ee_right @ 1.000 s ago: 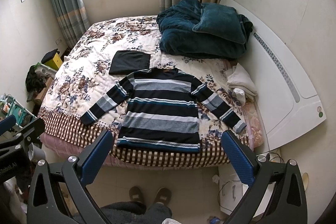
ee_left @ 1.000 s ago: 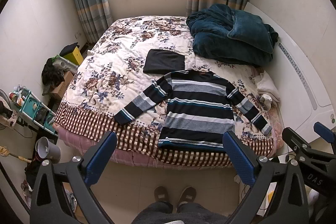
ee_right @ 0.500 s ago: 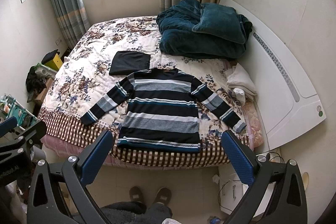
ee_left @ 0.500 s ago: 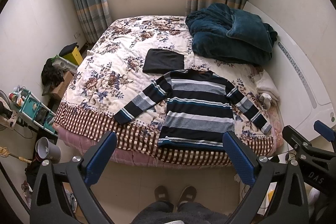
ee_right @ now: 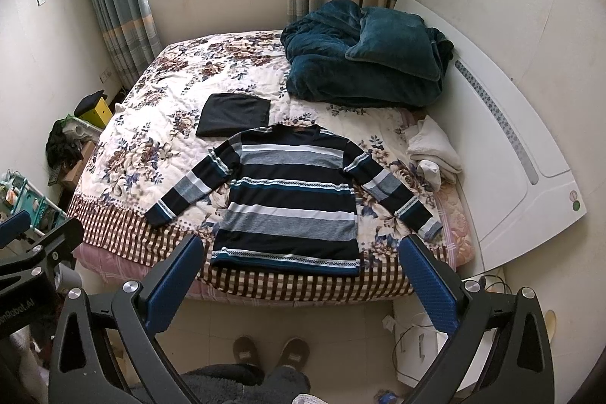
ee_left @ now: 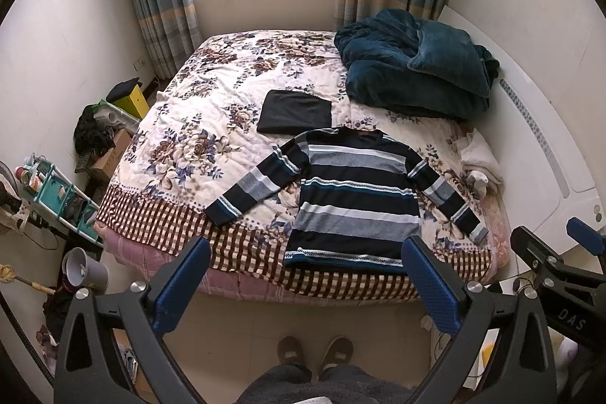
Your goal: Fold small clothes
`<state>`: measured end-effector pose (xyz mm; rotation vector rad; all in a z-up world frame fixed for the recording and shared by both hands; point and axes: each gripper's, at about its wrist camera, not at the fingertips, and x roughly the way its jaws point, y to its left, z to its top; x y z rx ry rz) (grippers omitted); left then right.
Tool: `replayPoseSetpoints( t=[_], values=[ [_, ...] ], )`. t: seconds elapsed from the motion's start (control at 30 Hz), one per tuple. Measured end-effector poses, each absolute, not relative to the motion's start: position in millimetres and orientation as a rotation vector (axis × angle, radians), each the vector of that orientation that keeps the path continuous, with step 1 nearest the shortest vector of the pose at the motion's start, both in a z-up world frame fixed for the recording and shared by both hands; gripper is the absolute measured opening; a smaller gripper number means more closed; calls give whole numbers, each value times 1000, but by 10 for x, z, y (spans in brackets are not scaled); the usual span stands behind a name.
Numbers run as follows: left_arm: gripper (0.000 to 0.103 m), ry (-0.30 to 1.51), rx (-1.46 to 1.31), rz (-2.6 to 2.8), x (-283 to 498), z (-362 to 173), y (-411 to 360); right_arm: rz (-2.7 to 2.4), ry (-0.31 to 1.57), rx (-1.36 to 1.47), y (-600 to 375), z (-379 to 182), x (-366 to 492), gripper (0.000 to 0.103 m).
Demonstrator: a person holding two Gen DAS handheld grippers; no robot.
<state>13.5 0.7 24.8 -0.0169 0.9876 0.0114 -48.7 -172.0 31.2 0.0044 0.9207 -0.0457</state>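
Note:
A striped navy, grey and white long-sleeved sweater point(ee_left: 356, 199) lies flat on the floral bed, sleeves spread, hem at the near edge; it also shows in the right wrist view point(ee_right: 291, 199). A folded dark garment point(ee_left: 294, 112) lies just behind its collar, also in the right wrist view point(ee_right: 234, 114). My left gripper point(ee_left: 305, 284) is open and empty, held above the floor before the bed. My right gripper point(ee_right: 299, 281) is open and empty at the same height, to the right of the left one.
A teal blanket pile point(ee_left: 413, 74) sits at the bed's far right by the white headboard point(ee_left: 538, 154). White cloths point(ee_right: 435, 154) lie at the right edge. A teal rack point(ee_left: 57, 195) and clutter stand left of the bed. The person's slippers point(ee_left: 314, 354) are on the floor.
Both views have shifted only slightly; the sweater and the folded garment lie as before and both grippers stay open.

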Motion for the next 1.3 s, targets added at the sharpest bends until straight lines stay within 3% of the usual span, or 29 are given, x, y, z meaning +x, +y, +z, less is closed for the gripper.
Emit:
replayPoseSetpoints(
  t=[0.47,0.67,0.97,1.3],
  values=[
    [103,974,-9,9,210,227,-8,-56,931,18,-1703,304,-450,103],
    [103,995,4,-1,755,-198,-27,-120,950,81,-1756,207,-221,103],
    [103,1108,82,-2,1701,-1283,-427,-368,991,308,-2562,-871,532,103],
    [103,1284,110,93,2810,-2791,-1318,-576,1139,652,-4515,-2818,1538,103]
  ],
)
